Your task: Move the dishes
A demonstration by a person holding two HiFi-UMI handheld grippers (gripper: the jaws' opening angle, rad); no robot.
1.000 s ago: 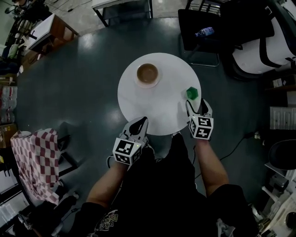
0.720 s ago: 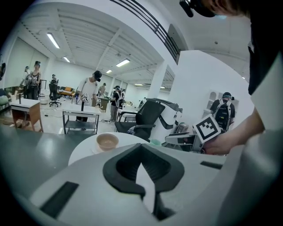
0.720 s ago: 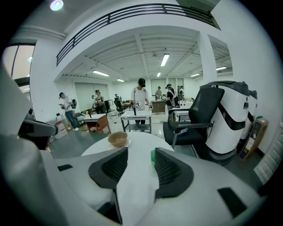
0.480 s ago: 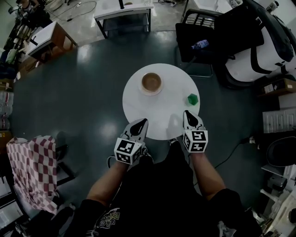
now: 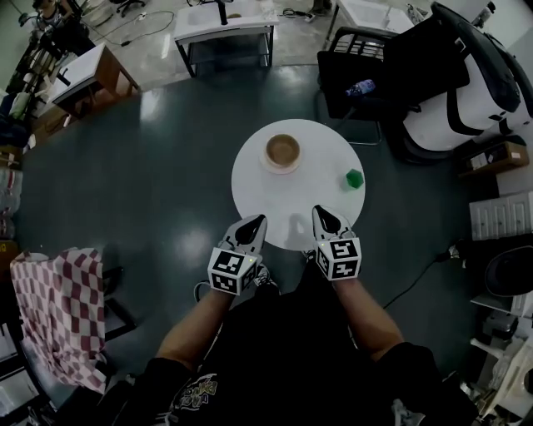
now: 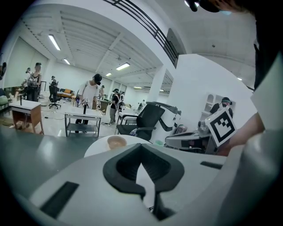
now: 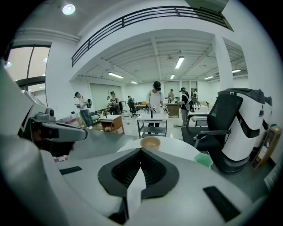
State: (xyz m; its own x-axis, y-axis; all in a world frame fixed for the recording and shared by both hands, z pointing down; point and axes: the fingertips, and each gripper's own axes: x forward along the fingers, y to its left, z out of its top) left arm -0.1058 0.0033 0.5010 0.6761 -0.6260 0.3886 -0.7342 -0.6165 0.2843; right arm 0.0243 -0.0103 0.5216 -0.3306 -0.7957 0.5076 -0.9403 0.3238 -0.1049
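A brown bowl [image 5: 282, 151] sits on a white plate at the far side of the round white table [image 5: 291, 204]. A small green cup [image 5: 355, 178] stands near the table's right edge. My left gripper [image 5: 253, 223] is shut and empty over the table's near edge. My right gripper [image 5: 323, 215] hangs at the near edge too, well back from the cup. Its jaws have just been closing, and they are shut with nothing between them. In the right gripper view the bowl [image 7: 150, 142] lies straight ahead and the cup [image 7: 203, 160] to the right. In the left gripper view the bowl [image 6: 116, 142] is ahead, slightly left.
A black office chair [image 5: 366, 66] with a bottle [image 5: 364, 85] on its seat stands behind the table. A large white and black seat [image 5: 466, 83] is at the right. A checkered cloth [image 5: 58, 308] lies at the left. Work tables [image 5: 225, 25] and several people are farther back.
My right gripper was open beside the green cup; it has let go, drawn back to the table's near edge and shut. The left gripper shifted slightly. The cup stays on the table.
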